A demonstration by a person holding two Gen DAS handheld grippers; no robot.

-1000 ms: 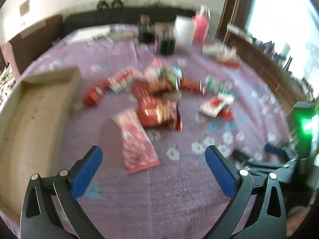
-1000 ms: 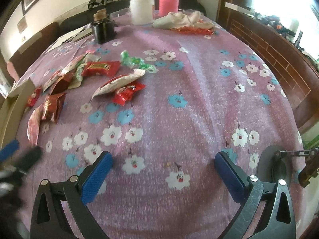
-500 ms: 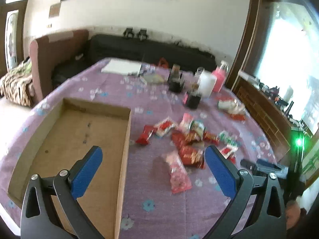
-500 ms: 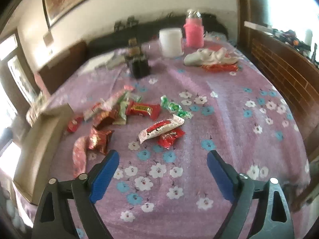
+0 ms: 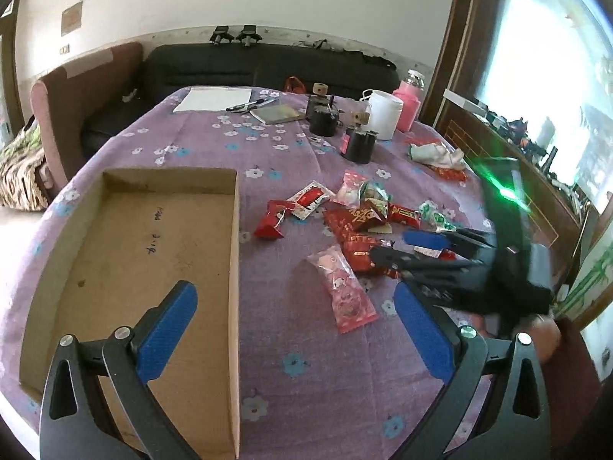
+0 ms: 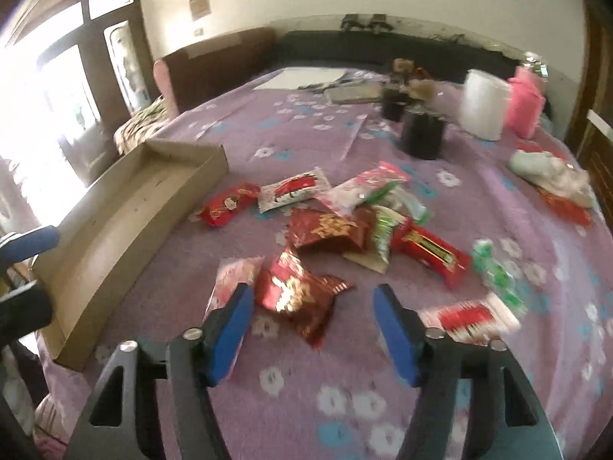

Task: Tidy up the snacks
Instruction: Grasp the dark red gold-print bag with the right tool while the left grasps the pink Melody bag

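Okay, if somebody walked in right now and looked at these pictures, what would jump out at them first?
Probably the heap of bright red and pink snack packets strewn over the middle of the purple flowered tablecloth. Next, the big shallow cardboard tray beside them, with no snacks in it. Then the right gripper, its jaws just closing in, framing a crinkly red-and-gold packet without gripping it yet.

The right gripper is being held over the flowered purple tablecloth, its jaws having just been closing around a crinkled red-and-gold snack packet, untouched. A cardboard tray is lying toward the table's left edge.
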